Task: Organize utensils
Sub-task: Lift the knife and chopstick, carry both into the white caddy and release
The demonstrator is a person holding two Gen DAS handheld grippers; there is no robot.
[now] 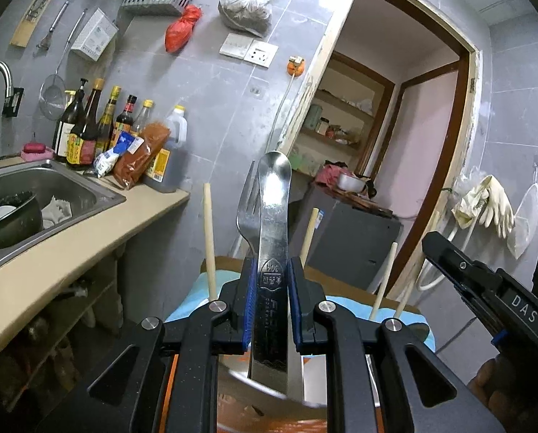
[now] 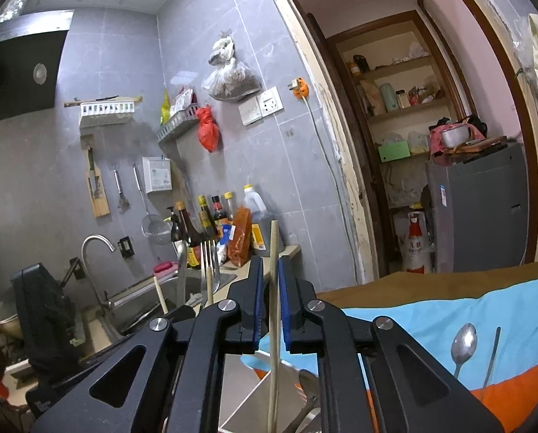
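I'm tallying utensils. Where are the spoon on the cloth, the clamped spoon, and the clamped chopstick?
loose spoon [image 2: 464, 342], right wrist view, bowl.
clamped spoon [image 1: 273, 252], left wrist view, handle.
chopstick [image 2: 274, 270], right wrist view, shaft.

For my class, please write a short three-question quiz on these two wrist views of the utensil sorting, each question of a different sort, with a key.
1. True or false: the left gripper is shut on a spoon.
2. Multiple choice: what stands between the fingers of the right gripper? A) a chopstick B) a knife C) a sponge
3. Short answer: which utensil stands just behind the held spoon in the left wrist view?

Key
1. True: the blue pads press on both edges of its handle.
2. A, though whether the pads actually clamp it cannot be told.
3. A fork, tines up.
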